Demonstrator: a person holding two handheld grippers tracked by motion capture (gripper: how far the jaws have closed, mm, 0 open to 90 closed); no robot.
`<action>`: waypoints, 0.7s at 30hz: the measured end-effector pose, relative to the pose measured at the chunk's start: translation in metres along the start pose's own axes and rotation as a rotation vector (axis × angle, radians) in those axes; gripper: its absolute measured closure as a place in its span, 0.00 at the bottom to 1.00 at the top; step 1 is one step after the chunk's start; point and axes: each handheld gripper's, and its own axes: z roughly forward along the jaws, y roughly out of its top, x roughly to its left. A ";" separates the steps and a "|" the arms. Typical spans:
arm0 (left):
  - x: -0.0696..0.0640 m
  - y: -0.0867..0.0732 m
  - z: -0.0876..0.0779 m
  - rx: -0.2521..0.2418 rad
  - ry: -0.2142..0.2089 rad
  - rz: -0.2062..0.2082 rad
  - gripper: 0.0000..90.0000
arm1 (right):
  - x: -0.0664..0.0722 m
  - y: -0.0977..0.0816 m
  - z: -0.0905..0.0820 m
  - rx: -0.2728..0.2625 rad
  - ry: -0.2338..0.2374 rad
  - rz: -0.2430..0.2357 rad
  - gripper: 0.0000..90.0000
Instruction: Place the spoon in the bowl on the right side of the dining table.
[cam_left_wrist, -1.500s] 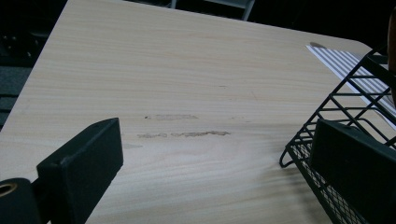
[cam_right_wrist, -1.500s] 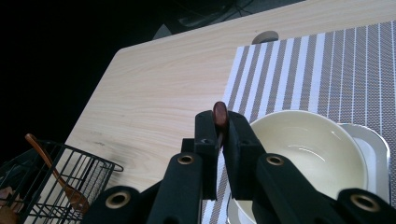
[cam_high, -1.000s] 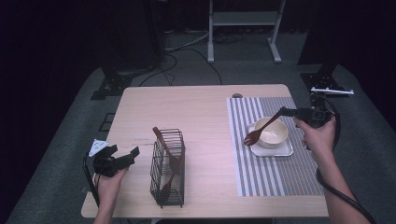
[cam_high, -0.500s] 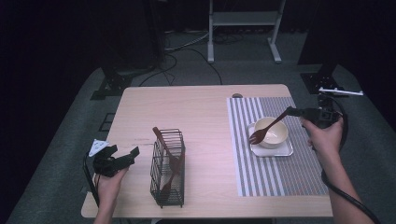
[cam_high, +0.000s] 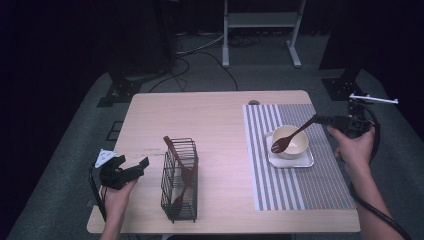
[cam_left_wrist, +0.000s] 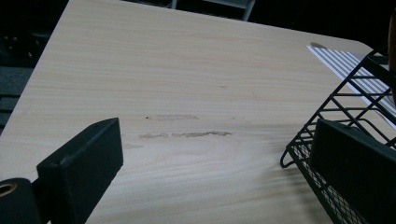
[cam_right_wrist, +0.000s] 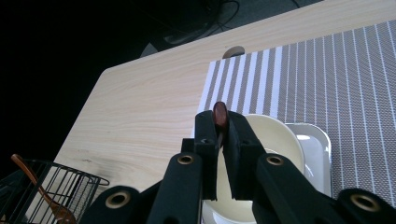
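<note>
- While your right hand-held gripper (cam_high: 320, 120) sits past the right edge of the striped placemat (cam_high: 300, 185), its jaws are clamped on the handle of a brown wooden spoon (cam_high: 291, 136).
- From those jaws the spoon slopes down and away toward your left, and its bowl end hangs over the cream bowl (cam_high: 296, 147), at that bowl's left rim in the high view; whether it touches the rim cannot be told.
- In the right gripper view you see the spoon's handle end (cam_right_wrist: 220, 115) pinched between the two black jaws, with the cream bowl (cam_right_wrist: 275, 135) just beyond and below them.
- That bowl stands on a small white tray (cam_high: 306, 161), which lies on the placemat ahead of your right hand-held gripper.
- Your left hand-held gripper (cam_high: 131, 169) is at the near left corner of the table (cam_high: 210, 120), jaws spread wide with nothing between them.
- Just to the right of that gripper stands a black wire basket (cam_high: 180, 200); in the left gripper view its mesh corner (cam_left_wrist: 327, 154) lies right beside the right-hand jaw, though contact cannot be told.
- Two more brown wooden utensils (cam_high: 181, 165) lean inside the basket, well apart from your right hand-held gripper.
- Your left hand (cam_high: 116, 197) and right hand (cam_high: 356, 150) each grip their tool from behind.
</note>
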 end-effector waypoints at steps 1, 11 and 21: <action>0.000 0.000 0.000 0.000 -0.001 0.000 0.02 | -0.001 0.000 0.000 -0.002 -0.003 0.000 0.93; 0.000 0.000 0.000 0.000 -0.001 -0.001 0.02 | -0.008 0.000 -0.009 -0.016 -0.023 0.014 0.93; -0.001 0.000 0.001 0.002 0.000 0.001 0.02 | -0.016 0.001 -0.019 -0.034 -0.041 0.027 0.93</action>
